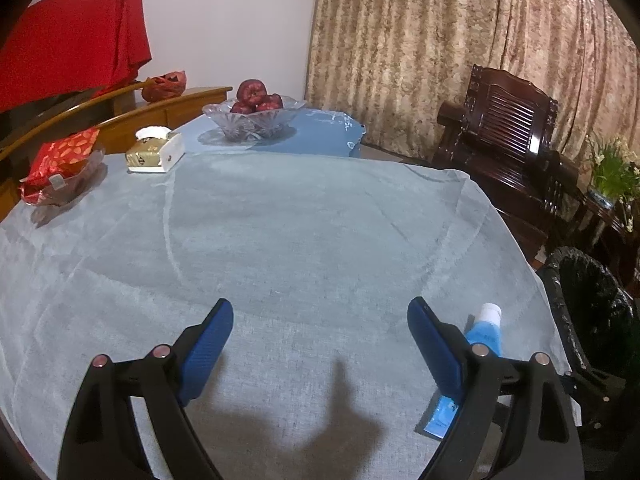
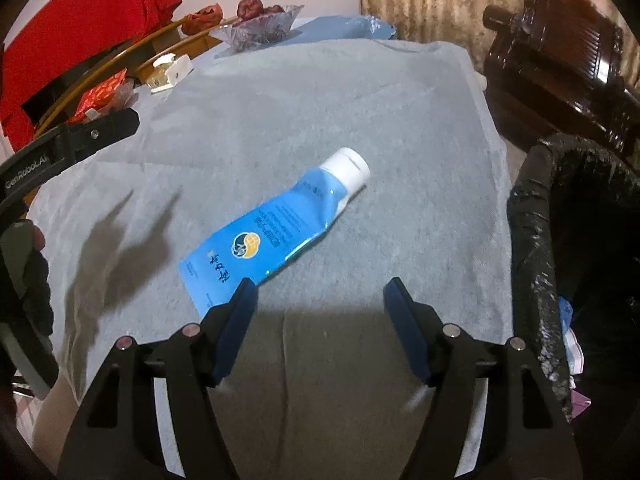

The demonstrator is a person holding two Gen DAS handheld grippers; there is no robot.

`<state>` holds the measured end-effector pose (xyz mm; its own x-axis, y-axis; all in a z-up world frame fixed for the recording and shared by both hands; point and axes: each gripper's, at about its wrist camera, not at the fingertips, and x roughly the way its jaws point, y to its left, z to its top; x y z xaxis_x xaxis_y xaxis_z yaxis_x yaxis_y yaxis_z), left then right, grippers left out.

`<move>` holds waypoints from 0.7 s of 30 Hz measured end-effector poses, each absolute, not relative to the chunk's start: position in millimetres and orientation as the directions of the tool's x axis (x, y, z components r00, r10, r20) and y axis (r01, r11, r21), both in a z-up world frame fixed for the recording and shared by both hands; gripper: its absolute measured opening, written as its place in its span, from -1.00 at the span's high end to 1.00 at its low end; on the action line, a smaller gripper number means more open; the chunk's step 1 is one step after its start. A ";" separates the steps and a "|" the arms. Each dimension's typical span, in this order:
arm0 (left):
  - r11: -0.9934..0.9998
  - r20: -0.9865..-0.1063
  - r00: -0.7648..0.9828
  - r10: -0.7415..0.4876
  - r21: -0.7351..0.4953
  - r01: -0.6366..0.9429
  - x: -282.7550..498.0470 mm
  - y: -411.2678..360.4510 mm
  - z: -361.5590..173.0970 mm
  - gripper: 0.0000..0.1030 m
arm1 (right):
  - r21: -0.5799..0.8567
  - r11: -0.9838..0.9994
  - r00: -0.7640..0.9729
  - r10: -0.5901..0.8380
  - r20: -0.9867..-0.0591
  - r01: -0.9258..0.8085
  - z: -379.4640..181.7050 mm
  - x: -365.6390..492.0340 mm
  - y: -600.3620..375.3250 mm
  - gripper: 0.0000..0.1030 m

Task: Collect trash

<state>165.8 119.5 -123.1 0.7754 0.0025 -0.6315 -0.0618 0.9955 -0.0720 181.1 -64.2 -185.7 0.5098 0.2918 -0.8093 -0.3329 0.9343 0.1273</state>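
A blue squeeze tube point(image 2: 276, 228) with a white cap lies flat on the grey-blue tablecloth point(image 2: 360, 100), cap pointing away. My right gripper point(image 2: 320, 284) hovers open just short of the tube's flat end, with nothing between its pads. My left gripper point(image 1: 320, 303) is open wide over bare cloth and holds nothing. In the left wrist view the tube point(image 1: 486, 330) shows just beyond my right finger. A bin lined with a black bag point(image 2: 532, 240) stands off the table's right edge, with some scraps inside.
At the far side stand a glass bowl of red fruit point(image 1: 254, 118), a tissue box point(image 1: 156, 152) and a glass dish with a red packet point(image 1: 60, 168). A dark wooden chair point(image 1: 504, 128) and a potted plant point(image 1: 614, 168) are to the right.
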 end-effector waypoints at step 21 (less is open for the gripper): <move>0.988 -0.630 0.773 0.066 -0.067 -0.139 165.1 148.1 -122.2 -0.69 | 0.209 0.904 0.515 0.390 -0.764 -0.373 -176.1 236.9 -15.9 -0.34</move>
<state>165.1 148.1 -122.2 0.7734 0.0661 -0.6304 -0.1393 0.9880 -0.0672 236.9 -15.9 -176.1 0.5150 0.3896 -0.7635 -0.3734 0.9038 0.2093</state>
